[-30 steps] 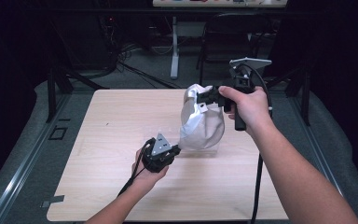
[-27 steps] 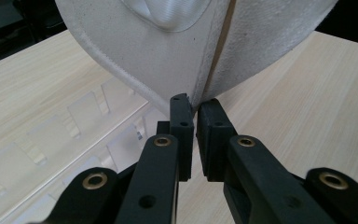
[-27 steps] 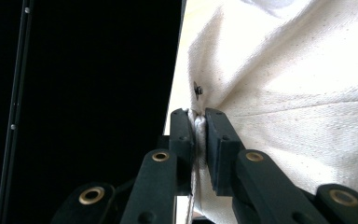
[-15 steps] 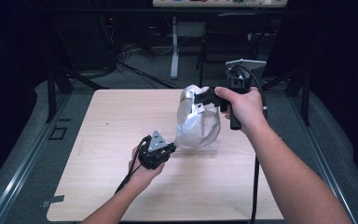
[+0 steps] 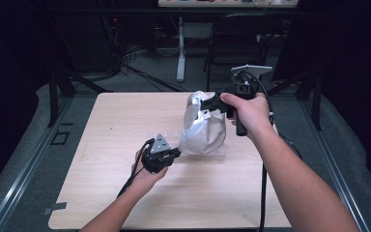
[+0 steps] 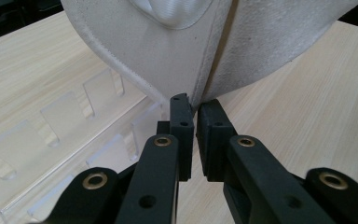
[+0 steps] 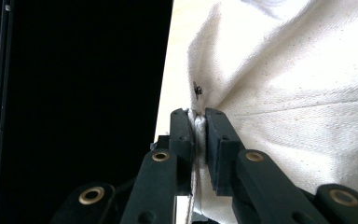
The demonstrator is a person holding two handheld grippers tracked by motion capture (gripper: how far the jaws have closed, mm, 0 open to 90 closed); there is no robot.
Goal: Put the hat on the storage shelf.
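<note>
The canvas bag (image 5: 204, 130) hangs over the desk (image 5: 125, 121) and a clear rack (image 6: 65, 140), right gripper (image 5: 211, 102) clamped on its top, left gripper (image 5: 174, 153) pinching its lower edge; keep both grips firm, pulling evenly apart.

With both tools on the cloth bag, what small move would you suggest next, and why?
Probably lift the left tool a little: it pinches the cloth bag at its low edge beside the clear rack, while the right tool holds the top raised.

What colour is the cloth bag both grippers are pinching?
Off-white, plain canvas weave; the cloth bag shows best in the left gripper view.
</note>
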